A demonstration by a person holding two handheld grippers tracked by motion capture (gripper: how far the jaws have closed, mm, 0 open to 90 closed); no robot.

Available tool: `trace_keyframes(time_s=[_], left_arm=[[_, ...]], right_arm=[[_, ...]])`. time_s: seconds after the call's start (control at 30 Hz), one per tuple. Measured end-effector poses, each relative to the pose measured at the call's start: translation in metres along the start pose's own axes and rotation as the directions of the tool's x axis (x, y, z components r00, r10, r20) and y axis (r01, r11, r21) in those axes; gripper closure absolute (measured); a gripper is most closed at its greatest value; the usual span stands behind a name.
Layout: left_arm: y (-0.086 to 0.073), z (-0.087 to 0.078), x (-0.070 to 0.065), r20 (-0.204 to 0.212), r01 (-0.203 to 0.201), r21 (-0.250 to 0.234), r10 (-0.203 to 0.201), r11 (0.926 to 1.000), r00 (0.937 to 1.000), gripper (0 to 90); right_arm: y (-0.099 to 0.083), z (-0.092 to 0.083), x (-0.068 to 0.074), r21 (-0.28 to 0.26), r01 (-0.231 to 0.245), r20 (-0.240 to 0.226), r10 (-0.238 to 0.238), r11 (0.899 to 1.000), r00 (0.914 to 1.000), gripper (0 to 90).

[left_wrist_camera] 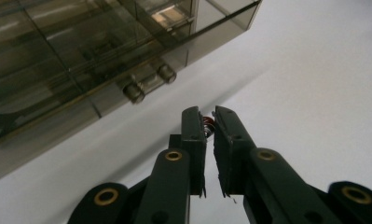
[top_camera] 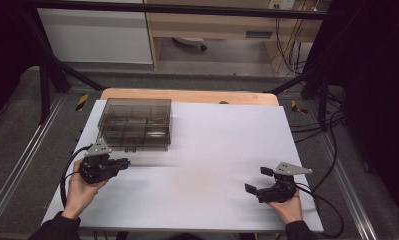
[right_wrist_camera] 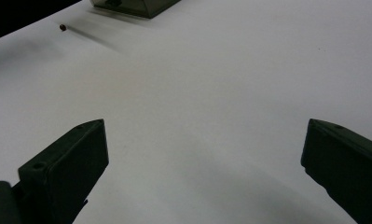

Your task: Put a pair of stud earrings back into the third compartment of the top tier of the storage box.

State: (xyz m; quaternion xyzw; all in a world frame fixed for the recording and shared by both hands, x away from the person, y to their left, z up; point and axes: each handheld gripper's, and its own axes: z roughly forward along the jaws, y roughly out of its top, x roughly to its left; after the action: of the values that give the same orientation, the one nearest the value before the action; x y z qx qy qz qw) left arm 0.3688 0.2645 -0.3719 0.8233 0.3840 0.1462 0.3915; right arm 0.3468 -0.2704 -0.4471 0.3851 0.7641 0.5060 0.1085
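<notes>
High view: one white table top (top_camera: 212, 165) on a wooden table, seen from above the person's side. Item one, a smoke-tinted clear plastic compartment box (top_camera: 135, 123), lid down, stands at the far left of the white surface; its inner dividers show through the lid. Item two, the left gripper (top_camera: 121, 163), held in the left hand (top_camera: 82, 192), sits just in front of the box's near edge, jaws pointing right across the table. Item three, the right gripper (top_camera: 258, 181), held in the right hand (top_camera: 288, 207), sits at the near right of the table, well apart from the box, jaws pointing left.

Left gripper view: the two black jaws are drawn close together and clamp a small item (left_wrist_camera: 210, 125) at their tips, partly red with fine metallic turns, too small and too hidden to name. The box (left_wrist_camera: 81, 56) lies just beyond and to the left, near wall and two round metal hinge knuckles (left_wrist_camera: 148, 81) facing the camera; gripper and box are apart.

Right gripper view: the jaws stand wide apart with nothing between them above bare white surface. A corner of the box (right_wrist_camera: 132, 5) shows at the top edge, and a tiny dark speck (right_wrist_camera: 63, 27) lies on the table at upper left.
</notes>
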Motion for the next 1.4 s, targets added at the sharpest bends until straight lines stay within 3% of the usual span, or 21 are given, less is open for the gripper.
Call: trace_keyframes(time_s=[0.6, 0.97, 1.17, 1.4], left_arm=[[0.051, 0.011, -0.016, 0.023, -0.034, -0.021, 0.035, 0.9992, 0.9991, 82.6], [0.082, 0.031, -0.021, 0.007, -0.043, -0.008, 0.043, 0.999, 0.999, 82.6], [0.089, 0.048, -0.018, -0.009, -0.036, 0.01, 0.036, 0.9993, 0.9993, 82.6], [0.085, 0.069, -0.008, -0.025, -0.009, 0.043, 0.011, 0.999, 0.9996, 82.6]], right_arm=[[0.0, 0.0, 0.0, 0.003, 0.001, -0.002, -0.001, 1.0, 1.0, 1.4], [0.0, 0.0, 0.0, 0.002, 0.002, -0.002, -0.002, 1.0, 1.0, 1.3], [0.0, 0.0, 0.0, 0.001, 0.002, -0.003, -0.002, 1.0, 1.0, 1.3], [0.0, 0.0, 0.0, 0.002, 0.002, -0.003, -0.002, 1.0, 1.0, 1.3]])
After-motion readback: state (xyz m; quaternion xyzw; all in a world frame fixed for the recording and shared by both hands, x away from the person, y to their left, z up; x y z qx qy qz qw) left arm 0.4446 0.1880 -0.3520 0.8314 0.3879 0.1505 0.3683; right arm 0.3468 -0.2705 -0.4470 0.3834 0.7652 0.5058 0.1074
